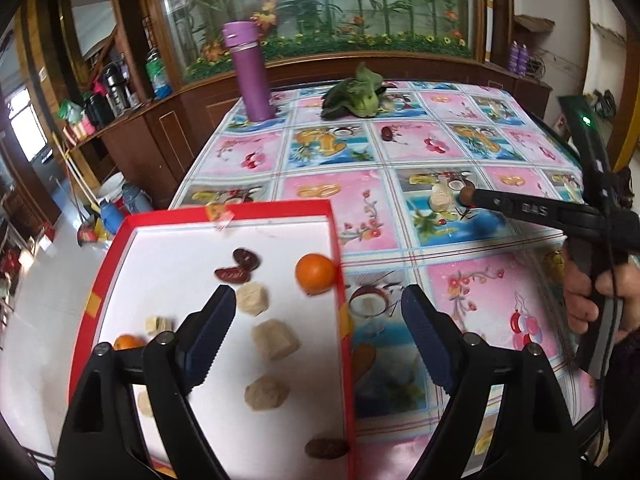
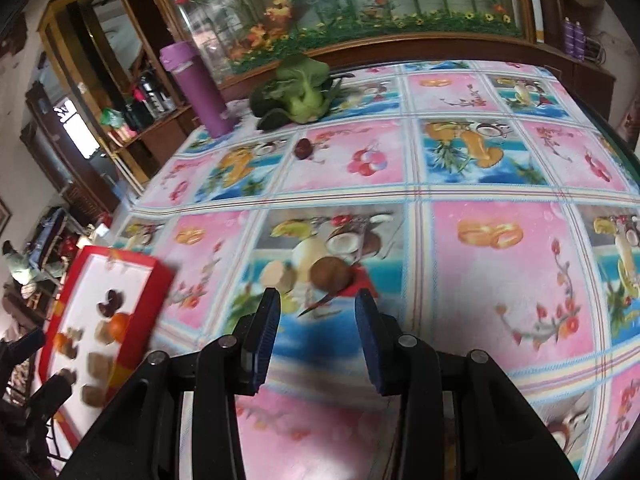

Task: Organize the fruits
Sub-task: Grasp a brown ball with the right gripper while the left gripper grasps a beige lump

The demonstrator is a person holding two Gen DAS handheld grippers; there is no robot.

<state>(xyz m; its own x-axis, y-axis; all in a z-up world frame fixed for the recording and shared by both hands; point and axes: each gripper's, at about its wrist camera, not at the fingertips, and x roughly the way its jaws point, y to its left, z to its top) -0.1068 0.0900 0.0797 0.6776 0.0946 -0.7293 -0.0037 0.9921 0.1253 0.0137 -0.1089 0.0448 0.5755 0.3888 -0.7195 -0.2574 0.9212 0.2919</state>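
Note:
A red tray with a white floor sits at the table's left edge, also seen in the right wrist view. It holds two oranges, dark red dates and several beige chunks. My left gripper hangs open above the tray's right wall, with nothing between its fingers. My right gripper is open, low over the tablecloth. Just ahead of its tips lie a brown round fruit and a beige chunk. A single date lies farther back.
A purple flask and a green leafy vegetable stand at the table's far side. A wooden cabinet with a glass front runs behind. The table drops off at its left edge. A hand holds the right gripper's handle.

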